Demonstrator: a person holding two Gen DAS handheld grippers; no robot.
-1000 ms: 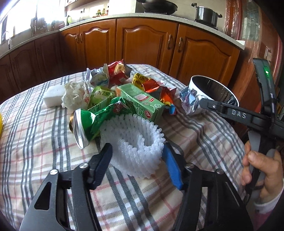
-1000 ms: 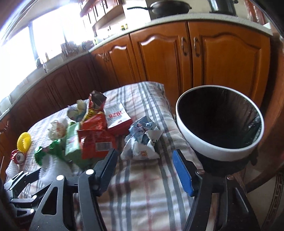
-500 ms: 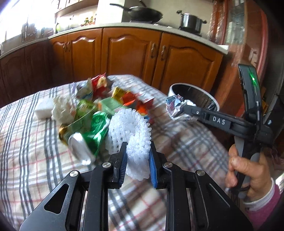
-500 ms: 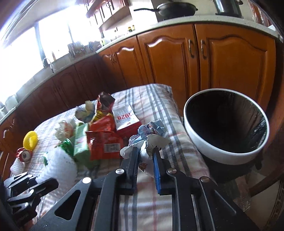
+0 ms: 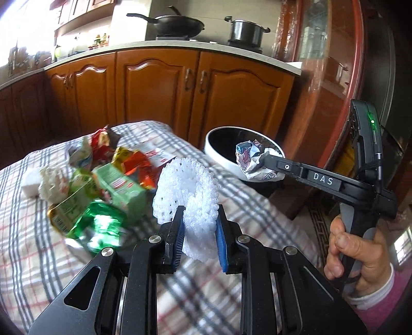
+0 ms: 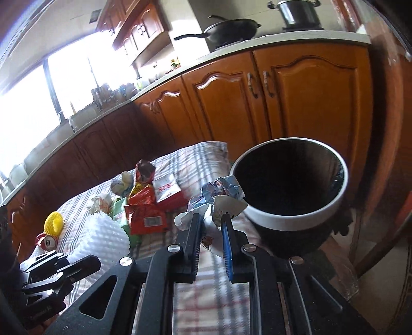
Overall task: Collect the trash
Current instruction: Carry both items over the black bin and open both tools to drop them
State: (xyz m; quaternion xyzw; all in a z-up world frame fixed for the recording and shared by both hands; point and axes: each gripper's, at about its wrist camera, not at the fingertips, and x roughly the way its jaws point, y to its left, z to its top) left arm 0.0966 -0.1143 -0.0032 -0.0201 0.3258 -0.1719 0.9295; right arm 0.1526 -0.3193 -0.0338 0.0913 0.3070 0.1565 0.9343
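My left gripper (image 5: 199,219) is shut on a white foam fruit net (image 5: 189,185), held up off the checked tablecloth (image 5: 31,257). My right gripper (image 6: 211,224) is shut on a crumpled paper wrapper (image 6: 219,192), lifted beside the white-rimmed black trash bin (image 6: 291,221). In the left wrist view the wrapper (image 5: 251,158) hangs at the bin's (image 5: 219,152) near rim, with the right gripper (image 5: 267,157) coming in from the right. A pile of trash lies on the table: a green carton (image 5: 118,186), a crushed green can (image 5: 100,226), red snack bags (image 6: 144,211).
Wooden kitchen cabinets (image 5: 159,87) stand behind the table, with a wok (image 5: 175,24) and a pot (image 5: 246,32) on the counter. A yellow foam net (image 6: 53,223) and a red can (image 6: 47,241) lie at the table's left. A person's hand (image 5: 360,262) grips the right handle.
Both grippers shut on their items, the left on the foam net and the right on the paper wrapper, then lifted them off the table toward the bin.
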